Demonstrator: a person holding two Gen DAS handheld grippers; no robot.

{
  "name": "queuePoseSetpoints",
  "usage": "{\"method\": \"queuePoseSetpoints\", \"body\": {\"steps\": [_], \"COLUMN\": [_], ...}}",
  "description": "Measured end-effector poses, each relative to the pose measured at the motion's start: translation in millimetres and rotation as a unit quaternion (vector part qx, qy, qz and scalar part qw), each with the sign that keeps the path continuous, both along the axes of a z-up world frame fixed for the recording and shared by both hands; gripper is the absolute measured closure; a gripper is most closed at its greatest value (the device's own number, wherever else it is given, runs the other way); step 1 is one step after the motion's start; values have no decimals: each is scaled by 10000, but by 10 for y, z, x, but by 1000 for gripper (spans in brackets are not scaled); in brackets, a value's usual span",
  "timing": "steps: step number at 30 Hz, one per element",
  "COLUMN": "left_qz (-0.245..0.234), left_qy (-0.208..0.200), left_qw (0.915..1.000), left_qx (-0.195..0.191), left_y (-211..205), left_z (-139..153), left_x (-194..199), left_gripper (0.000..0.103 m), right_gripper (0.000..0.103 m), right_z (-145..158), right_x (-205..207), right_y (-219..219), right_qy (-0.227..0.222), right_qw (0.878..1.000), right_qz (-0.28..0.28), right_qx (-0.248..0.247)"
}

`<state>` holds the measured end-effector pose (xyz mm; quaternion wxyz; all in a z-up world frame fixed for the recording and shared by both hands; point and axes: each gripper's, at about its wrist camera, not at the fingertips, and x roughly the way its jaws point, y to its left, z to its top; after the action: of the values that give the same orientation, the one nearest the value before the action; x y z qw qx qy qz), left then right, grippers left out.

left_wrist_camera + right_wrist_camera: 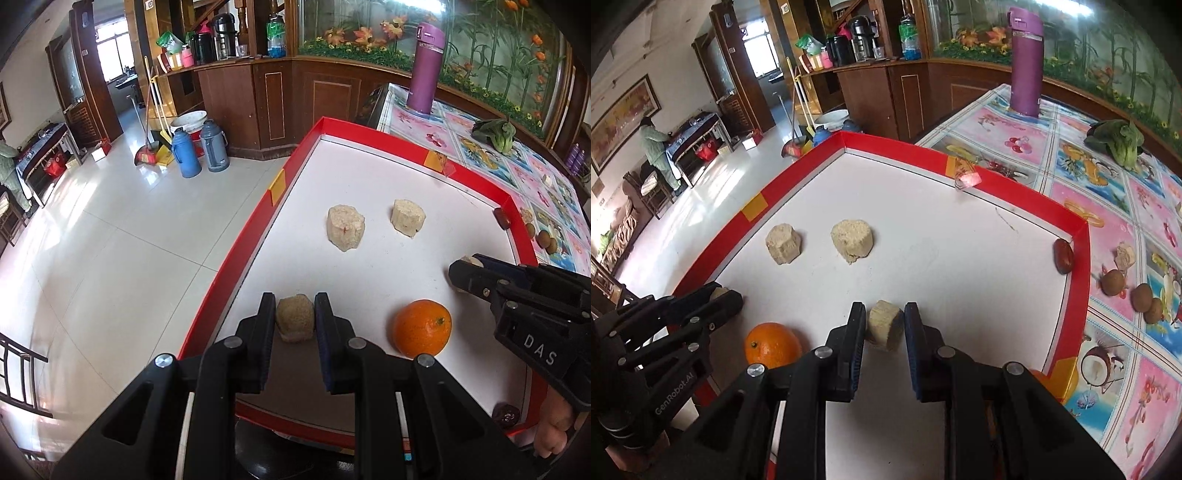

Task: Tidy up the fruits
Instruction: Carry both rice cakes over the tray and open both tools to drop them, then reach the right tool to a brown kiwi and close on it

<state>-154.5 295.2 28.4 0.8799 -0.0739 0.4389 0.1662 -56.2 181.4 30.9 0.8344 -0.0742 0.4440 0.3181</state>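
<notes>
Red-rimmed tray [1075, 236] on desk: two pale chunks [783, 243] at far left, orange [772, 345] near front, date [1063, 255] in far right corner; longans [1141, 295] outside on cloth, sorting apparently unfinished. Left gripper [294, 314] pinching a pale chunk [294, 320] at near-left edge. Right gripper [884, 321] pinching another chunk [884, 326] beside orange.

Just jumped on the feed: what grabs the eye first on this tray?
The bright orange near the front of the red-walled tray, between the two grippers. Each gripper is closed around a pale tan chunk: the left gripper near the tray's left wall, the right gripper right of the orange. Beyond, a purple flask stands on the flowery tablecloth.
</notes>
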Motion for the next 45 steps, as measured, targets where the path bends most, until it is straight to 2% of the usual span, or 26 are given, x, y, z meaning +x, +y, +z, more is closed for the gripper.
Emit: {"method": "queuePoseSetpoints", "body": {"steps": [3, 6, 8, 10, 15, 21, 23, 26, 30, 37, 41, 45], "left_qz": [8, 32, 104, 131, 188, 223, 164, -19, -433, -1205, -1435, -1490], "left_qy": [34, 61, 67, -15, -187, -448, -540, -674, -691, -453, -318, -241], "left_qw": [10000, 10000, 9999, 9998, 9992, 9982, 9979, 9971, 9961, 9912, 9886, 9880], "left_qx": [24, 1, 67, 152, 300, 327, 317, 354, 323, 310, 313, 331], "left_y": [0, -1, -13, -32, -65, -131, -202, -363, -664, -1241, -1436, -1520], "left_z": [6, 10, 18, 47, 172, 364, 430, 517, 543, 433, 383, 363], "left_x": [14, 23, 11, -10, -55, -142, -182, -220, -183, -56, -19, -10], "left_gripper": [79, 74, 46, 41, 41, 39, 35, 30, 28, 28, 28, 28], "right_gripper": [81, 71, 67, 67, 65, 63, 63, 62, 62, 62, 62, 62], "right_z": [-4, 23, 78, 143, 333, 457, 470, 432, 302, 115, 86, 73], "right_x": [3, -14, -27, -40, 0, 137, 179, 247, 306, 241, 235, 312], "right_y": [-16, -47, -103, -177, -526, -1085, -1317, -1729, -2276, -2768, -2780, -2676], "right_qy": [76, 194, 184, 153, 89, -50, -101, -156, 9, 268, 231, 86], "right_qw": [9999, 9996, 9992, 9984, 9937, 9873, 9845, 9787, 9657, 9510, 9558, 9693], "right_qz": [38, 94, 116, 116, -75, -618, -840, -1278, -1895, -2415, -2359, -2034], "right_qx": [61, 194, 350, 534, 1115, 1463, 1537, 1598, 1775, 1912, 1739, 1381]}}
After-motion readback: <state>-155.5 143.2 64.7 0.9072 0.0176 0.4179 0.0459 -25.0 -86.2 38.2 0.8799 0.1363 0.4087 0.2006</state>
